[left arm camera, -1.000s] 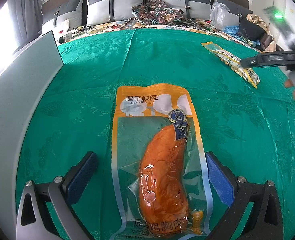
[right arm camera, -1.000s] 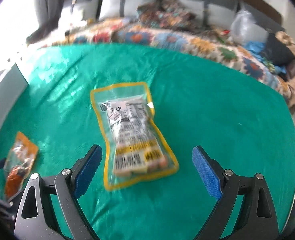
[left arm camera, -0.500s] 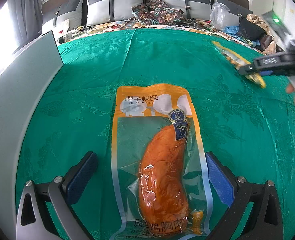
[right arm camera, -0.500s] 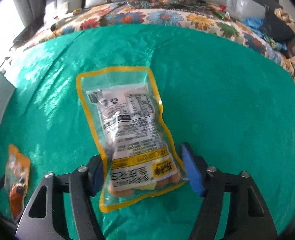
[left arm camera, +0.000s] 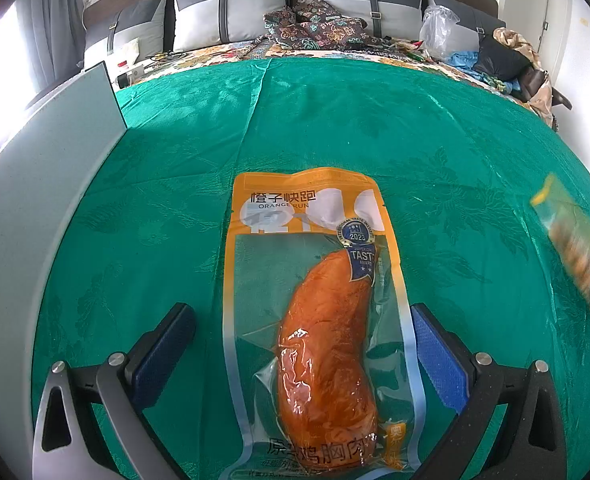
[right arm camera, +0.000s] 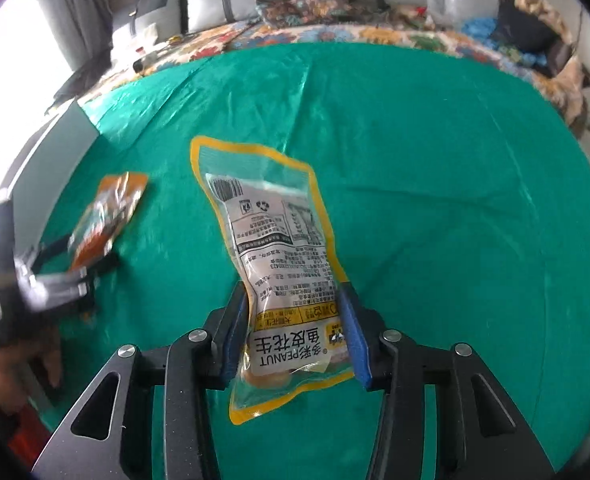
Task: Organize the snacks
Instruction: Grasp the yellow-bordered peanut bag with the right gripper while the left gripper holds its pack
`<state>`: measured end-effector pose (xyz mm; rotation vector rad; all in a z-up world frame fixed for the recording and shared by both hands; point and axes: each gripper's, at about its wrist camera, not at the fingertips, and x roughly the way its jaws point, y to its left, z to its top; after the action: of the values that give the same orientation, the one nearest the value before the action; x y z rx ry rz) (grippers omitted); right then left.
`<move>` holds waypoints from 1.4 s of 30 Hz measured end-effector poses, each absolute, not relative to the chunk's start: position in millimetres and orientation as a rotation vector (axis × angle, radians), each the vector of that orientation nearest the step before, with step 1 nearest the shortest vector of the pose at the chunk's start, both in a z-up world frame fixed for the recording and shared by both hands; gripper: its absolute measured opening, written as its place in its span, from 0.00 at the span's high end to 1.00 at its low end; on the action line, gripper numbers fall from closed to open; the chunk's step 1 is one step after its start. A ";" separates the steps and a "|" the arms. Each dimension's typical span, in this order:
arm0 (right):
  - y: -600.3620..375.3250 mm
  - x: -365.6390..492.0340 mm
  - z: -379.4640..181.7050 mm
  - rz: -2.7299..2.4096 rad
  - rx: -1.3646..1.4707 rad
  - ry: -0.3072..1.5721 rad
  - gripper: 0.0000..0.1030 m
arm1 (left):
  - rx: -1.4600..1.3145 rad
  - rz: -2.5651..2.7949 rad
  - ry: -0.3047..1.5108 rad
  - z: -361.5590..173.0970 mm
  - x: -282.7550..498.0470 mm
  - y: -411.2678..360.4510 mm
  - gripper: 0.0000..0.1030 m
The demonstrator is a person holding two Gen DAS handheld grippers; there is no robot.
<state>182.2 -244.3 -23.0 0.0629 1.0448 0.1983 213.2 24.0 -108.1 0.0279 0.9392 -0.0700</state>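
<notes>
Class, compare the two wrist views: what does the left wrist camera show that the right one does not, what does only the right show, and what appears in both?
Only the left wrist view shows the open left gripper straddling the chicken breast packet, with its printed front readable. Only the right wrist view shows the right gripper shut on the peanut packet, with its label readable. Both show the green cloth, the grey panel, both packets and the cushions behind.

Green-clothed table (left arm camera: 335, 128), chicken pouch (left arm camera: 315, 320) flat
</notes>
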 end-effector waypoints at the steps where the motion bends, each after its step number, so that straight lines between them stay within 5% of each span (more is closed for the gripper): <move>1: -241.4 176.5 -27.3 0.186 0.048 1.027 0.42 | 0.028 -0.070 0.939 -108.1 213.2 24.0 0.00; 2: -238.2 173.5 -33.4 0.180 0.034 1.021 0.24 | 0.028 -0.070 0.939 -108.2 213.2 24.1 0.00; 6: -215.9 162.3 -56.9 0.071 -0.140 0.928 0.15 | 0.028 -0.069 0.939 -108.4 212.8 23.8 0.00; 10: -230.3 170.3 -64.1 0.090 -0.011 0.942 0.09 | 0.028 -0.069 0.939 -108.9 212.8 24.0 0.00; 42: -231.2 176.4 -64.2 0.077 -0.008 0.942 0.07 | 0.027 -0.068 0.939 -108.4 212.6 23.8 0.00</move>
<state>176.4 -231.2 -64.2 -0.0079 0.9419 0.0770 212.6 23.8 -108.4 0.0266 0.9387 -0.0682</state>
